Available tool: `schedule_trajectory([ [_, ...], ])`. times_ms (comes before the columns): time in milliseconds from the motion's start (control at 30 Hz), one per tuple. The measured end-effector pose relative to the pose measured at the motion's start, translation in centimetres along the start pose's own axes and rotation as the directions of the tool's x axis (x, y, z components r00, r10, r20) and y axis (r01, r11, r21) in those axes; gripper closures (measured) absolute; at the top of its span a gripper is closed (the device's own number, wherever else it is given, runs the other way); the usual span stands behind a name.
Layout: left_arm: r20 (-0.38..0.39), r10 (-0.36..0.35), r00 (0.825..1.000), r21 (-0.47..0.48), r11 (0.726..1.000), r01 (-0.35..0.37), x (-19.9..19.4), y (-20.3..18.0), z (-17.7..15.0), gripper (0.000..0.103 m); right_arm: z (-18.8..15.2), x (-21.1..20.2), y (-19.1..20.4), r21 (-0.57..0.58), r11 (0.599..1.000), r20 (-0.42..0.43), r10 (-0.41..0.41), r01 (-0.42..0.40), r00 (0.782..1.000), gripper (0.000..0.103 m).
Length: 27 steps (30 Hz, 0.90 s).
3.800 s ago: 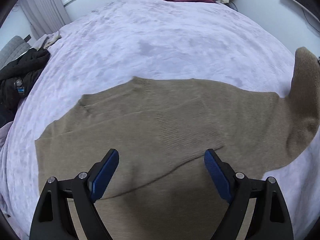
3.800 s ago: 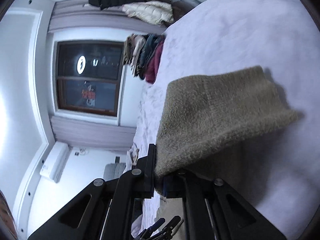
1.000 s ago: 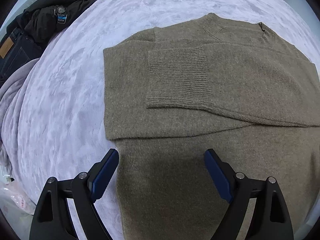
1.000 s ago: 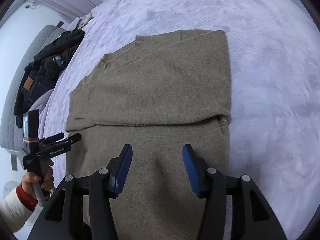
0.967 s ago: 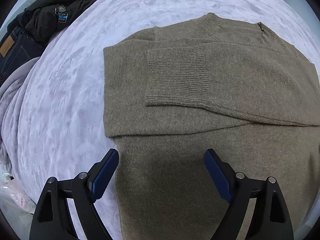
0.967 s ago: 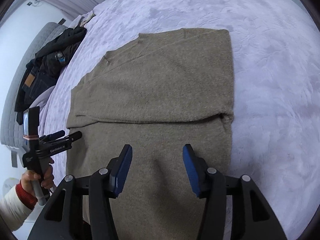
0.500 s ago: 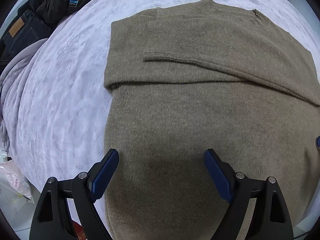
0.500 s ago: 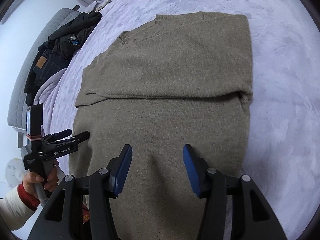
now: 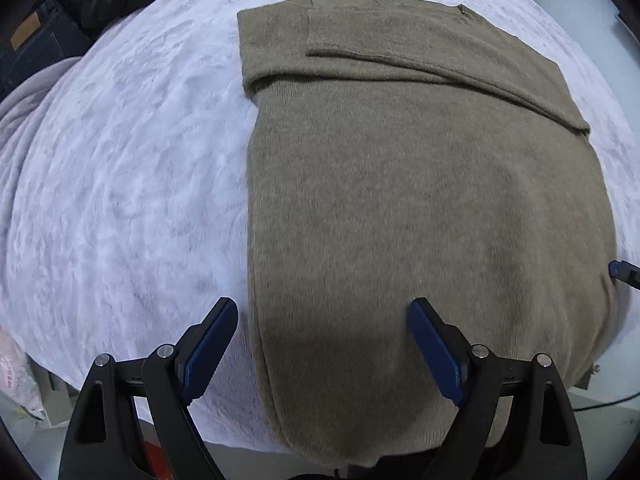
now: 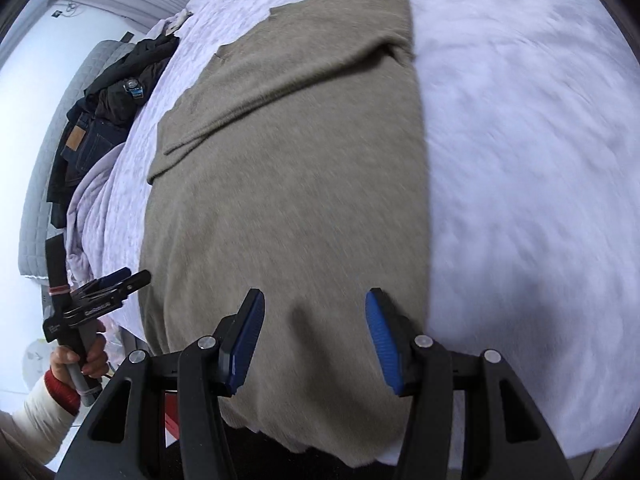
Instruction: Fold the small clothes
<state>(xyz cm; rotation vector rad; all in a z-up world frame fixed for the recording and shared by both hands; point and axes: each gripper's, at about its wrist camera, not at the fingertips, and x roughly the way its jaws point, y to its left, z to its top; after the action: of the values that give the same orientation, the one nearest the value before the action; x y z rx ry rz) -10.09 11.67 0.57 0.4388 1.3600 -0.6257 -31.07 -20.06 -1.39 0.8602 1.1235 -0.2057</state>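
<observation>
The sweater (image 9: 420, 200) lies flat on the bed (image 9: 132, 168), chest up, its hem hanging a little over the near edge. Both sleeves are folded across the upper body; the ribbed cuff of the top sleeve rests near the sweater's left shoulder, and the neckline is at the far end.

Change noted: a few seconds ago the right gripper was carrying one sleeve in the air; that sleeve is now laid down and released. Over the last second both grippers have drawn back from the sleeve area toward the hem, so that the whole body of the sweater now shows ahead of them. In my judgement the sleeve stage is done and the next step is the lengthwise fold, hem brought up toward the collar.

Left gripper (image 9: 322, 340): jaws wide, nothing between them, hovering above the hem's left corner, pointing steeply down. Right gripper (image 10: 314, 340): jaws about half open, empty, over the hem's right corner.

Condition of the sweater: olive-brown knit, smooth, no marked creases; side edges roughly straight. A slight bunching shows where the right sleeve turns at the shoulder.

Surroundings: dark clothes (image 10: 100, 120) piled at the bed's left edge. A hand (image 10: 80, 360) holds the left gripper's handle.
</observation>
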Motion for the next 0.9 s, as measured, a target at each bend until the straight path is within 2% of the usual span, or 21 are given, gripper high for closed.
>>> schedule_trajectory([
  [200, -0.078, -0.118, 0.990, -0.005, 0.993, 0.118, 1.2, 3.3, -4.5, 0.015, -4.1, -1.1, -2.6, 0.066, 0.998, -0.015, -0.022, 0.023, 1.000, 0.047],
  [333, -0.088, -0.135, 0.987, 0.027, 0.990, 0.138, 2.0, 3.4, -6.2, 0.015, -6.1, -0.7, -4.4, 0.127, 0.992, -0.031, 0.031, -0.026, 0.999, 0.047],
  [433, -0.075, -0.185, 0.980, 0.029, 0.982, 0.188, 1.8, 3.1, -6.2, 0.010, -6.9, 0.1, -5.0, 0.153, 0.984, -0.043, 0.101, -0.094, 0.994, 0.047],
  [533, -0.069, -0.249, 0.966, 0.025, 0.968, 0.251, 2.0, 2.9, -5.5, 0.010, -7.5, 0.9, -5.1, 0.167, 0.973, -0.055, 0.170, -0.158, 0.984, 0.047],
  [700, -0.085, -0.361, 0.929, 0.046, 0.930, 0.365, 0.6, -0.3, -7.3, 0.010, -8.1, 2.5, -4.2, 0.144, 0.964, -0.093, 0.237, -0.223, 0.967, 0.045],
  [733, -0.090, -0.364, 0.927, 0.057, 0.927, 0.370, 0.6, 0.0, -6.4, 0.010, -8.2, 2.9, -4.0, 0.140, 0.961, -0.101, 0.254, -0.239, 0.962, 0.045],
  [867, -0.089, -0.361, 0.928, 0.070, 0.927, 0.367, 1.2, -1.6, -6.7, 0.010, -8.4, 4.4, -3.3, 0.130, 0.950, -0.125, 0.298, -0.282, 0.946, 0.045],
  [900, -0.089, -0.363, 0.928, 0.068, 0.927, 0.369, 1.8, -2.1, -5.6, 0.010, -8.6, 4.7, -3.2, 0.134, 0.947, -0.127, 0.308, -0.292, 0.943, 0.045],
])
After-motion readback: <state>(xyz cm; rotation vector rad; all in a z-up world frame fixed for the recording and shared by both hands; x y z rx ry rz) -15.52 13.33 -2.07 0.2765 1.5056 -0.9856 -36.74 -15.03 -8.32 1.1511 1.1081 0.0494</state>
